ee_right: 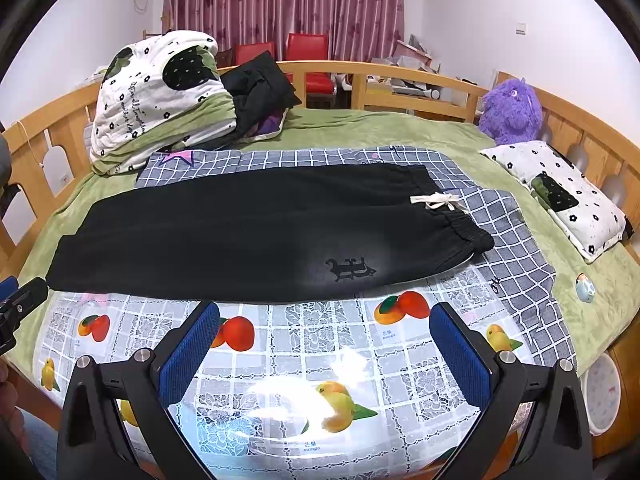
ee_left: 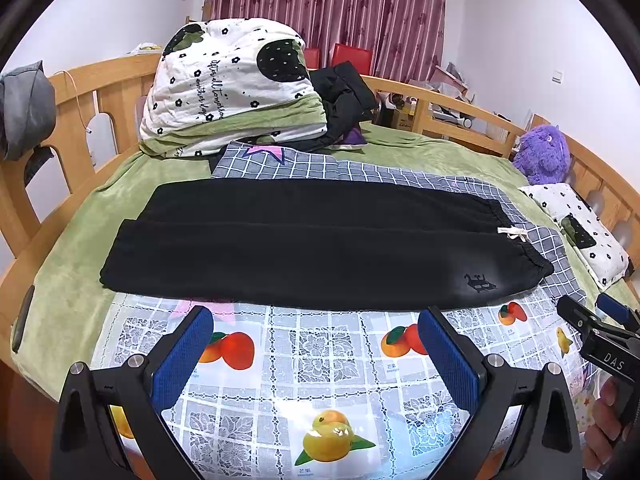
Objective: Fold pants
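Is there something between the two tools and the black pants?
Nothing visible. Only bare fruit-print tablecloth lies between the open left tool, the open right tool and the black pants.

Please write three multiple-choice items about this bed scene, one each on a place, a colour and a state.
1. Where does the waistband of the black fleece pants lie?
A. toward the fluffy purple plush toy
B. toward the rolled white flowered quilt
C. off the bed

2. What colour is the knotted drawstring?
A. red
B. cream
C. blue

3. How do the left gripper and right gripper stand?
A. both shut on cloth
B. one shut
C. both open, holding nothing

A: the gathered waistband lies at the toy's end.
B: the drawstring shows pale against black.
C: the blue pads stand wide apart over the fruit-print plastic cloth.
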Demonstrator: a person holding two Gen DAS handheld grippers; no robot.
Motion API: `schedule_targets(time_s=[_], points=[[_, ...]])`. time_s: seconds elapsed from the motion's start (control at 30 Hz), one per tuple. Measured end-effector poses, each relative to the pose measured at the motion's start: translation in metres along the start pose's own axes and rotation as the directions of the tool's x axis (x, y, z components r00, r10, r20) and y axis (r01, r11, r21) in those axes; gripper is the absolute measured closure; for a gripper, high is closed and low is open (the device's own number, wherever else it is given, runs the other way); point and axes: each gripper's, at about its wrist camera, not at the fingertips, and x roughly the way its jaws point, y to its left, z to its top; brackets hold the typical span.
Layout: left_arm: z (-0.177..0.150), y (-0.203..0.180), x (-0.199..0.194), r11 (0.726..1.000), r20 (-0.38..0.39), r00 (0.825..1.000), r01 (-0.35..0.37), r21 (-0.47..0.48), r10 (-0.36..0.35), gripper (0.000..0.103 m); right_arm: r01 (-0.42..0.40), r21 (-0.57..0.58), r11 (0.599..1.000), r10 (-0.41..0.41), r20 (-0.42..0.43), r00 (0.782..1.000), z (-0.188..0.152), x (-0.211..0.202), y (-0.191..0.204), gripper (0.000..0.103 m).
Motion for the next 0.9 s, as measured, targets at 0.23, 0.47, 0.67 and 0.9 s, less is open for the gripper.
schedule_targets(time_s=[0.23,0.47,0.67,0.9], points=[[0.0,0.0,0.0,1.0,0.0,1.0,0.002,-0.002,-0.002,0.0,0.001,-0.003,1.0,-0.001,0.002,1.0,0.001,-0.003,-0.001,0.0],[0.0,-0.001,-0.001,1.0,-0.009,1.0,0.005,-0.005,-0.005,0.0,0.001,-0.004,1.0,-0.001,0.003,1.0,0.001,-0.004,-0.001,0.0],[0.001,0.0,0.0,0.999,-0.019,0.999,0.043,-0.032,-0.043,0.0,-0.009,-0.011,1.0,0.009,0.009,1.0,0.003,-0.002,0.001,0.0],[0.004,-0.006,0.021,0.997,-0.051,0.996,0.07,-0.029,-0.071,0.0,-0.024,-0.011,1.0,0.024,0.021,0.999,0.005,0.008,0.011,0.001]])
